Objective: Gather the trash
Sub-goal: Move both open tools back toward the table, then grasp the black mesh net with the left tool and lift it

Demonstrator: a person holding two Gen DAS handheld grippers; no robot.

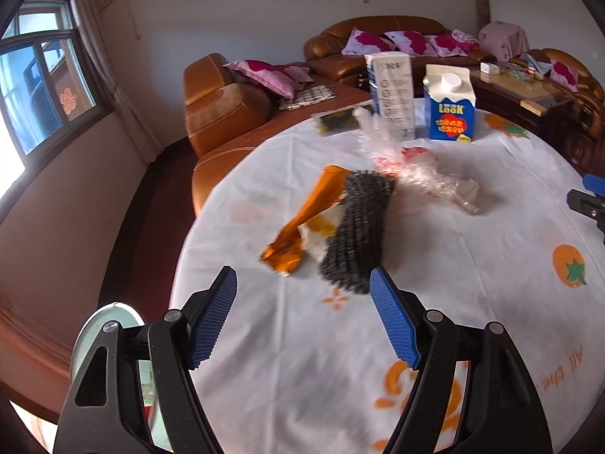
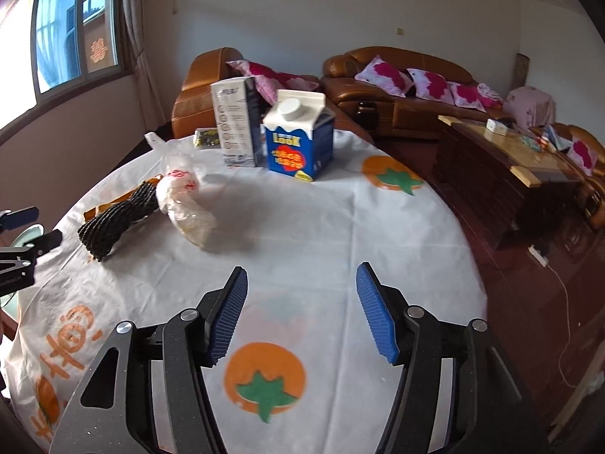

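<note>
On the round table with its white, orange-printed cloth (image 1: 435, 265) lies trash: an orange wrapper (image 1: 306, 212), a black foam net (image 1: 357, 230) and a crumpled clear plastic bag (image 1: 416, 174). Behind them stand a blue-and-white carton (image 1: 450, 104) and a tall grey-white carton (image 1: 391, 89). My left gripper (image 1: 304, 278) hovers open just short of the net and wrapper, nothing between its blue pads. In the right wrist view the net (image 2: 117, 219), bag (image 2: 185, 200) and blue carton (image 2: 298, 140) lie ahead. My right gripper (image 2: 300, 276) is open over bare cloth.
A small dark packet (image 1: 336, 121) lies at the table's far edge. Brown leather sofas with pink cushions (image 2: 408, 87) stand behind, a wooden coffee table (image 2: 503, 151) to the right. A round pale-green object (image 1: 102, 340) sits below the table's left edge. A white cable (image 2: 559, 302) runs across the floor.
</note>
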